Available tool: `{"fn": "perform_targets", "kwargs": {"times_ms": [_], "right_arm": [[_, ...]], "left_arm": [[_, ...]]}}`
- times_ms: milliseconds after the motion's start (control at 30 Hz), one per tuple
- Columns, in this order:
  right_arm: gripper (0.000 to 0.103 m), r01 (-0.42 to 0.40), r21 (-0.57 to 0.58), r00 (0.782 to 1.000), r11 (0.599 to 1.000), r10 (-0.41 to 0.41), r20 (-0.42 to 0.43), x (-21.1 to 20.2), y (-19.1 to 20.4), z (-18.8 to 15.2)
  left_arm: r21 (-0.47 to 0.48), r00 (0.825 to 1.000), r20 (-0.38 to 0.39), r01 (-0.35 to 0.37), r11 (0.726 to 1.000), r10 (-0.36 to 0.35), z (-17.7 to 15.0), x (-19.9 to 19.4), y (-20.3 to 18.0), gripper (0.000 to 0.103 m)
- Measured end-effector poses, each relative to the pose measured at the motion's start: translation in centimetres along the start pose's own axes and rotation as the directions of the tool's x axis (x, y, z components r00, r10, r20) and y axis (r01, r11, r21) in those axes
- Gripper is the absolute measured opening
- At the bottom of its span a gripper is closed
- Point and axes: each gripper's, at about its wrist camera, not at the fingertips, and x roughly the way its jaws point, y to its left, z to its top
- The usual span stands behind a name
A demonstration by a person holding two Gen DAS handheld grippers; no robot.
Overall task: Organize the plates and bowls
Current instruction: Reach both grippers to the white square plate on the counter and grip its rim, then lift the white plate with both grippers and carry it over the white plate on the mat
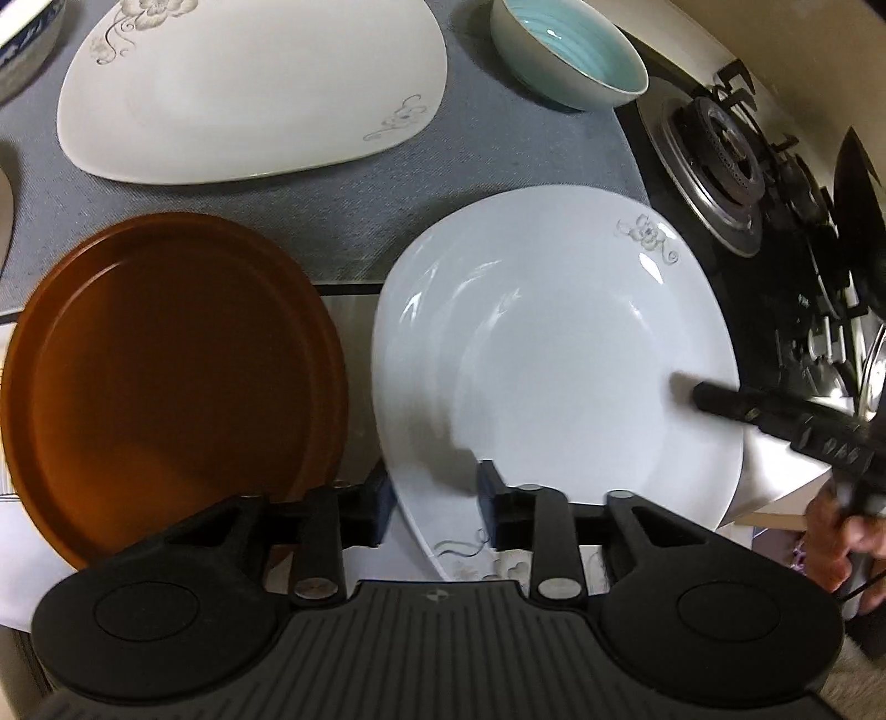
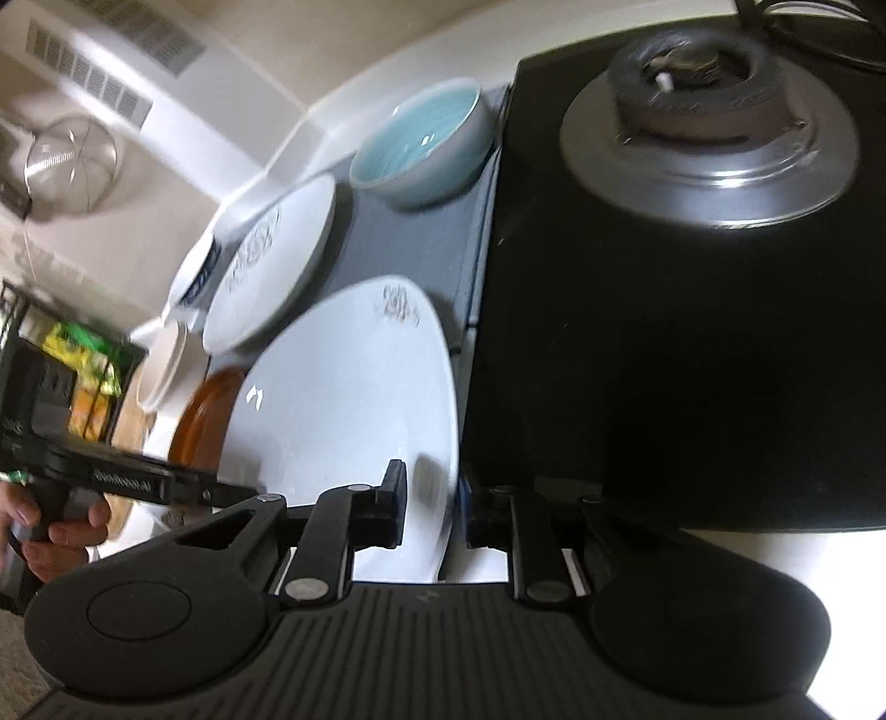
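Kitchen counter beside a black gas hob (image 1: 775,232), partly covered by a grey mat (image 1: 343,221). Nearest in the left wrist view, the left gripper (image 1: 437,501) straddles the lower left rim of a white plate with a grey flower print (image 1: 554,354): one finger lies over the plate's inner face, the other outside the rim, with a visible gap on the outer side, so the jaws are narrow but not pressed on it. At the right edge of that frame the right gripper (image 1: 714,399) reaches in over the plate's right rim, a hand (image 1: 847,543) behind it. In the right wrist view the right gripper (image 2: 432,509) has its jaws set narrow across the same plate's (image 2: 343,421) near edge, one finger on each face; whether the pads press on it cannot be told. The left gripper (image 2: 166,487) enters from the left, held by the other hand (image 2: 50,531). Left of the plate sits a brown plate (image 1: 166,376), close beside it. Farther up on the mat lies a second white flowered plate (image 1: 249,88), and to its right a bowl with a pale blue inside (image 1: 570,55), near the hob's burner (image 2: 709,138). A blue-patterned bowl (image 1: 27,44) shows at the upper left corner.
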Motion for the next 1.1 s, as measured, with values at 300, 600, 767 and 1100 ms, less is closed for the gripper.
{"fn": "perform_targets", "kwargs": {"times_ms": [300, 600, 767, 1100], "right_arm": [[0.025, -0.028, 0.026, 1.000, 0.999, 0.029, -0.010, -0.4, -0.1, -0.4], [0.024, -0.041, 0.075, 0.999, 0.996, 0.041, 0.004, -0.6, -0.6, -0.5], [0.034, -0.057, 0.114, 0.998, 0.992, 0.058, -0.005, -0.1, -1.0, 0.0], [0.038, 0.041, -0.003, 0.999, 0.999, -0.041, 0.018, -0.8, 1.5, 0.2]], "left_arm": [[-0.122, 0.997, 0.059, 0.049, 0.991, -0.042, 1.9, -0.6, 1.9, 0.024], [-0.050, 1.000, 0.003, 0.009, 0.999, -0.009, 1.1, -0.6, 2.0, 0.036], [-0.029, 0.999, -0.022, 0.046, 0.999, -0.046, 1.2, 0.0, 0.8, 0.074], [0.012, 0.997, 0.006, -0.071, 0.997, 0.071, 0.8, -0.6, -1.2, 0.036]]}}
